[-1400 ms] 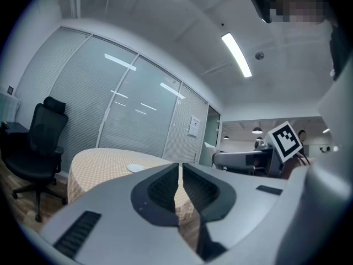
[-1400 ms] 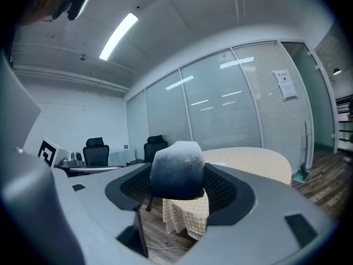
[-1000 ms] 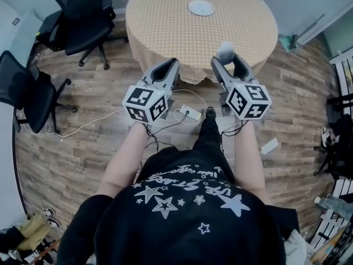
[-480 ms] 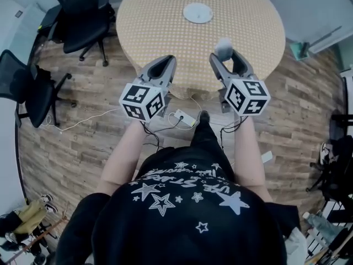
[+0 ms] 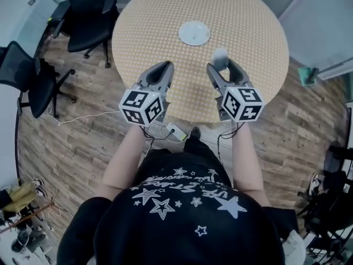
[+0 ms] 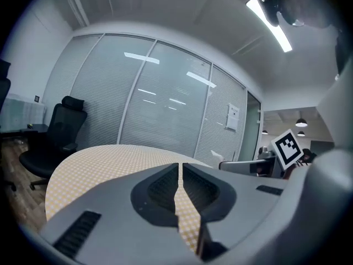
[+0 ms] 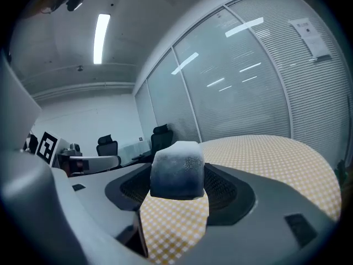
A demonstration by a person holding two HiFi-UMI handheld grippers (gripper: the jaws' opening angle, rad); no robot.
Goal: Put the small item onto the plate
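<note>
A round table [image 5: 248,15] with a yellow checked cloth carries a small white plate [image 5: 194,32] near its middle. My right gripper [image 5: 220,65] is shut on a small pale grey block [image 5: 220,57], held over the table's near part, to the right of and short of the plate. The right gripper view shows the grey block [image 7: 177,169] clamped between the jaws with the table [image 7: 276,153] beyond. My left gripper [image 5: 161,70] hovers over the table's near edge, shut with nothing in it. Its jaws [image 6: 179,186] meet in the left gripper view.
Black office chairs [image 5: 88,10] stand left of the table on the wood floor, another chair [image 5: 25,76] further left. A power strip and cables [image 5: 171,130] lie on the floor under the near edge. Glass partition walls [image 6: 160,115] ring the room.
Both grippers have moved forward over the table, from past its near edge to above the cloth. The block stays clamped in the right gripper; the plate is now closer.
</note>
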